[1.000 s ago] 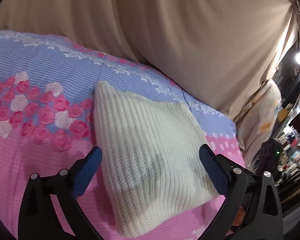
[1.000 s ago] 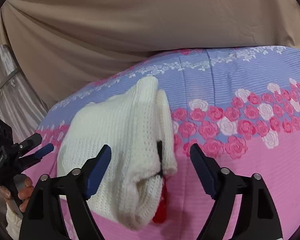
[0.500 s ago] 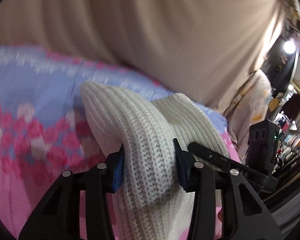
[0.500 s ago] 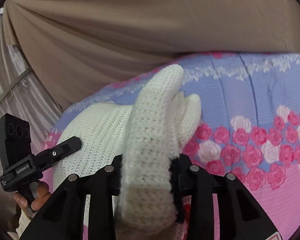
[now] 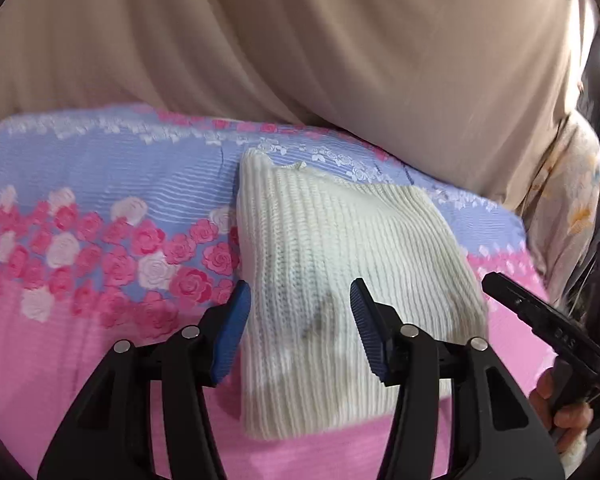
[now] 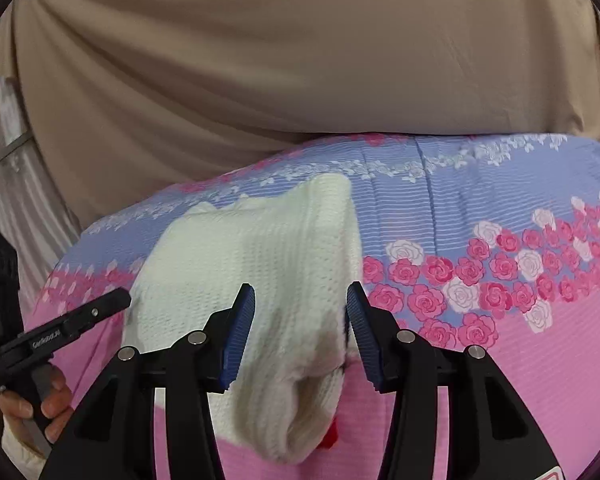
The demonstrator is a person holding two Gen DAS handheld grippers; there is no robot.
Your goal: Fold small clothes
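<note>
A: How does the left hand-held gripper (image 5: 298, 326) stand?

B: Tilted downward over the white knit garment (image 5: 340, 280). Its jaws have just been opening again after a squeeze and now stand partly apart, the blue pads (image 5: 232, 336) either side of the knit without pressing it. The garment lies folded on the pink and blue rose-print bedspread (image 5: 80, 240).

A: And the right hand-held gripper (image 6: 300, 328)?

B: The same pose, angled down, and its jaws have also just been opening; they sit half-wide with the folded edge of the white knit garment (image 6: 260, 256) between them, loose.

A: What does one view show that the other misses?

B: The right wrist view shows the garment's rolled open end with something red (image 6: 328, 438) peeking out beneath it, and the person's left hand (image 6: 36, 404) gripping its tool. The left wrist view shows the flat ribbed top, a grey smudge (image 5: 320, 320), and the person's right hand (image 5: 564, 408) at the edge. A beige curtain (image 6: 300, 60) hangs behind.
</note>
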